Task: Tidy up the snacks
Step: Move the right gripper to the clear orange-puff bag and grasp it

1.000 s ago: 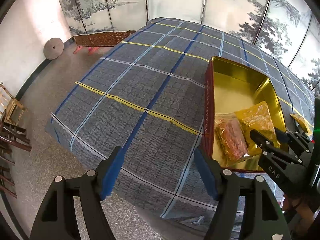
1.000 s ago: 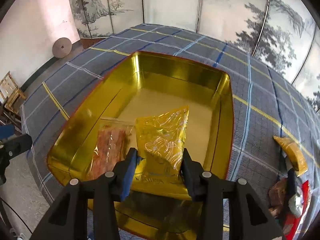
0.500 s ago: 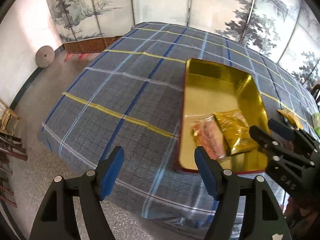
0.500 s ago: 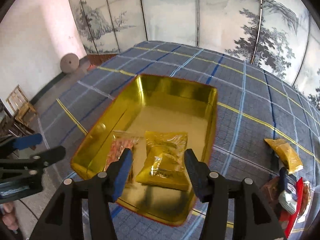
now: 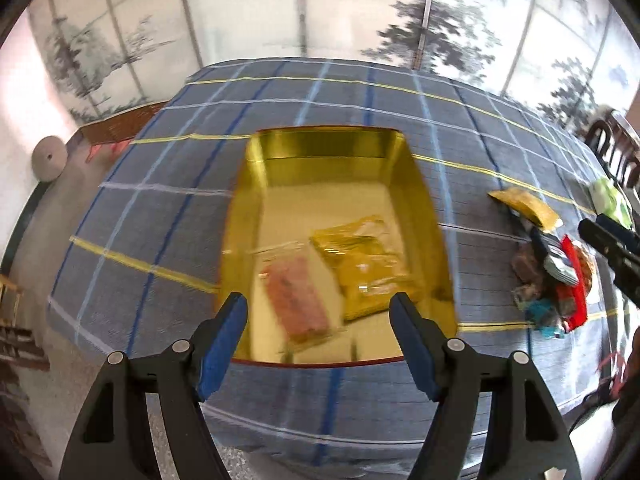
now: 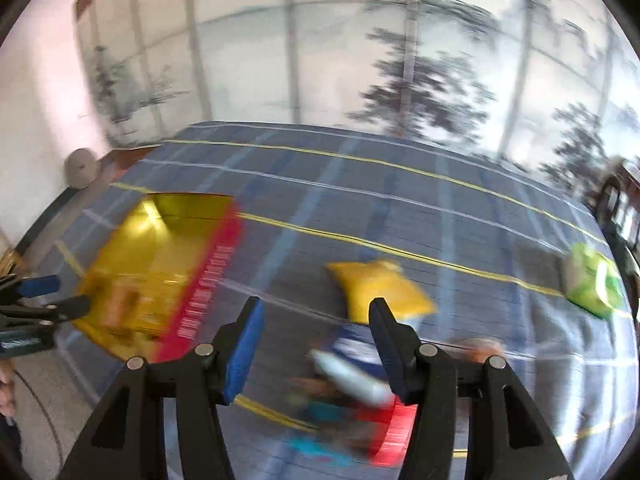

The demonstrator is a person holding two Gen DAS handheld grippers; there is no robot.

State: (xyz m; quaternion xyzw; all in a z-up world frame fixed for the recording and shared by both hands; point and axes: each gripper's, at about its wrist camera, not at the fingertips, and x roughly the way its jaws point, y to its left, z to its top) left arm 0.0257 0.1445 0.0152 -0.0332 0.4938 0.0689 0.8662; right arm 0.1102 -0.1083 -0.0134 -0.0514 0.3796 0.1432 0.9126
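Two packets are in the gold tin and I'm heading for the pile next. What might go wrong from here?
1. The remaining snack pile is heaped and overlapping, so the empty right gripper may pinch two packets or drag a neighbour.
2. The pile sits near the table's near edge; a nudge might push packets off.
3. The right wrist view is heavily blurred, so aiming now is unreliable.

Ahead of both grippers: folding screen (image 5: 304, 20) painted with grey ink trees, spanning the far side. Pale wall (image 5: 24, 120) to the left; round stone disc (image 5: 49, 158) leaning at its base. Speckled grey floor (image 5: 60, 216) below left. Dark wooden chair (image 5: 616, 152) far right. Even daylight.
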